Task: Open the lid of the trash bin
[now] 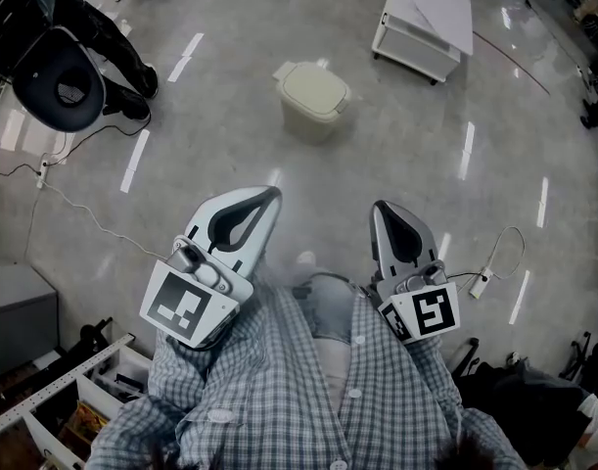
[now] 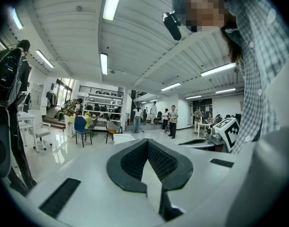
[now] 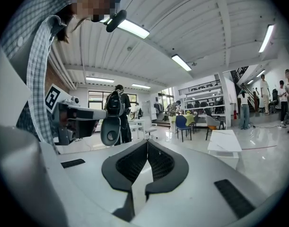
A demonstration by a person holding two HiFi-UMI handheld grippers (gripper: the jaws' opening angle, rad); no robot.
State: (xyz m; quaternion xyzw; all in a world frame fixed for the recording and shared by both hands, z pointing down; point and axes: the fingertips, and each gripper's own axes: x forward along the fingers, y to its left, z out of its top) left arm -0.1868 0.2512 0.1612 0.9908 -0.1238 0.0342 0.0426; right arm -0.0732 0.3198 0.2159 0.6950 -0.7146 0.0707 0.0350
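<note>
Left gripper (image 1: 271, 197): in its own view (image 2: 147, 144) the two jaws are pressed together at the tips, with nothing between them. Right gripper (image 1: 382, 210): the same finding in its own view (image 3: 147, 144), jaws together and empty. I hold both close in front of my checked shirt (image 1: 308, 390), side by side and apart from each other, and both gripper views look out across the room rather than down. The trash bin (image 1: 313, 101) stands alone on the floor (image 1: 230, 145), well ahead of both grippers and roughly between their lines, and its pale lid (image 1: 315, 88) lies flat and shut. I judge the task not yet started; the step in hand is the approach. The next move calls for closing the gap, lowering one gripper to the lid's edge, and parting the jaws to take it or hooking under it to lift. Which edge carries the hinge I cannot tell from here. Count: two grippers, one bin, one lid, one white table (image 1: 426, 18) beyond it, one black chair (image 1: 59, 86) far left.
</note>
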